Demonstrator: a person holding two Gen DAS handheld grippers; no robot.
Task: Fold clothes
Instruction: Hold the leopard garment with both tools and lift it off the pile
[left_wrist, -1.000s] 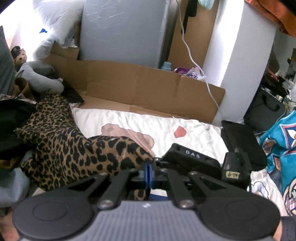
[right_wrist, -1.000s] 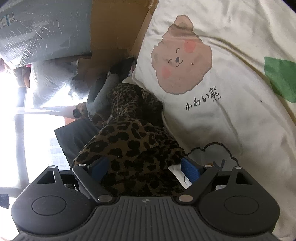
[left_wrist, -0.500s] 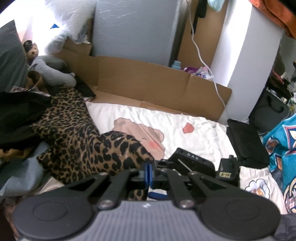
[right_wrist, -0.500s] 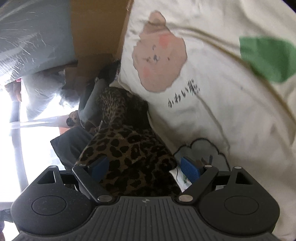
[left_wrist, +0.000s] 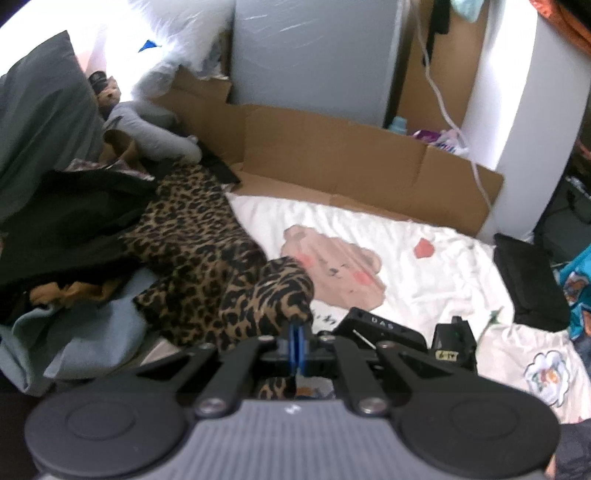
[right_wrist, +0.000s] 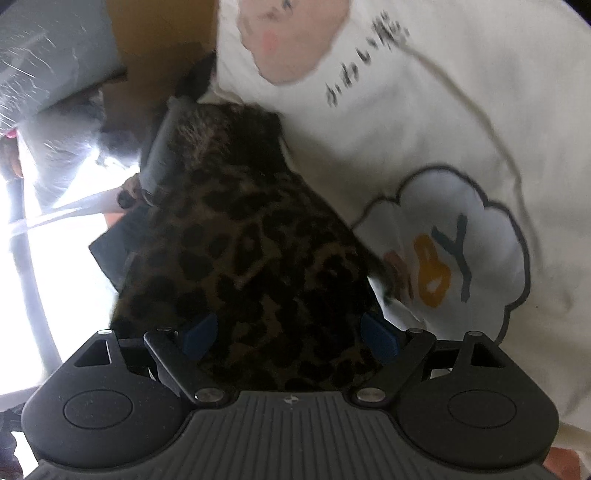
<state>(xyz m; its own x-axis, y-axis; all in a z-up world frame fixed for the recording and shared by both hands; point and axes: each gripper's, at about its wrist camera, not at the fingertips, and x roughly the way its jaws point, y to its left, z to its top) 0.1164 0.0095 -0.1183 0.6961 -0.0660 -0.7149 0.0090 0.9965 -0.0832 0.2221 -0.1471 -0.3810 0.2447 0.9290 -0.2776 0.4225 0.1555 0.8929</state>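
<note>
I judge the step in hand to be drawing the brown-and-black leopard-print fabric garment (left_wrist: 207, 266) out of the clothes heap onto the white cartoon-printed bed sheet (left_wrist: 424, 280). My left tool (left_wrist: 297, 341) is clamped together on the garment's edge. My right tool (right_wrist: 290, 334) stands wide apart, cloth lying between its pads (right_wrist: 380, 338) ungripped. Next move: close right on a second edge, then spread flat.

The left gripper (left_wrist: 297, 341) is pinched tight on a fold of the leopard-print garment (left_wrist: 207, 258), which trails left onto a heap of dark clothes (left_wrist: 62, 229). It lies on a white bear-print sheet (left_wrist: 424, 280); behind stands a cardboard wall (left_wrist: 351, 162). The black device just beyond the fingertips is probably the right gripper (left_wrist: 402, 332).
</note>
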